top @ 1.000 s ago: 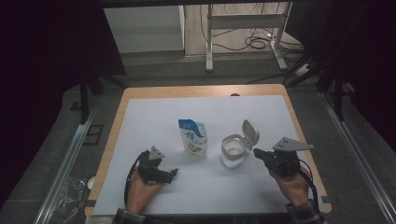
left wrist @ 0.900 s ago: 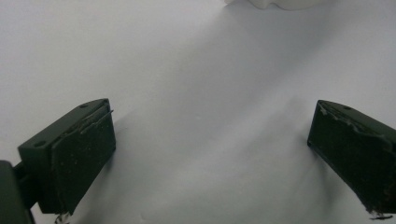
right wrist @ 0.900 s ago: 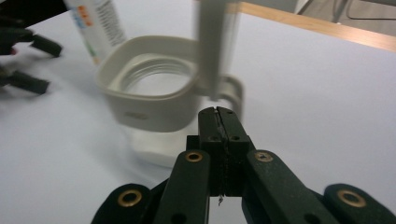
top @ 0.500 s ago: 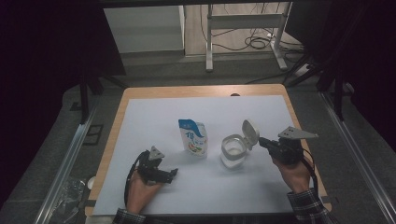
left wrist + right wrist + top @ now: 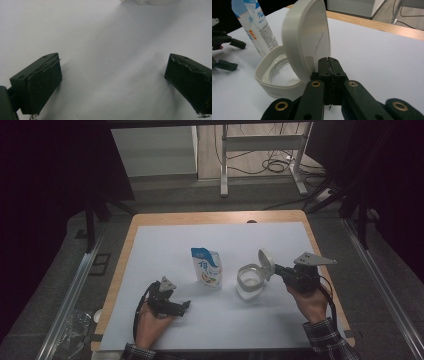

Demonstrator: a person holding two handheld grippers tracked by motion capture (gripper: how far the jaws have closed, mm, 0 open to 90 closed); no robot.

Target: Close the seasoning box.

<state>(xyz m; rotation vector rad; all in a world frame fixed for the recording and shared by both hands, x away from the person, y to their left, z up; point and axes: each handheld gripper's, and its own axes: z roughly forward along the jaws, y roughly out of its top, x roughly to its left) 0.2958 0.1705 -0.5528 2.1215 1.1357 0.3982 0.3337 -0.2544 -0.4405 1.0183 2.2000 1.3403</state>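
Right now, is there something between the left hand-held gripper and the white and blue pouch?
Nothing visible. The left hand-held gripper rests open on the white table cover, and only bare cover lies between it and the pouch, which stands upright beside the open container.

The container (image 5: 277, 82) is showing a smooth, off-white plastic rim with a soft satin sheen, and its body is looking like clear, glossy plastic or glass; which of the two is hard to tell. Its raised lid (image 5: 305, 37) is looking like the same matt-to-satin plastic. The pouch (image 5: 206, 266) is showing a glossy printed film in white and blue. The sheet (image 5: 240, 245) covering the table is looking like matt white paper or plastic, and the table edge (image 5: 215, 217) is showing pale, smooth wood. The right gripper (image 5: 328, 60) is showing matt black plastic with brass-coloured rivets, while the left gripper (image 5: 112, 80) is wearing dull, scuffed black rubbery pads (image 5: 43, 85).
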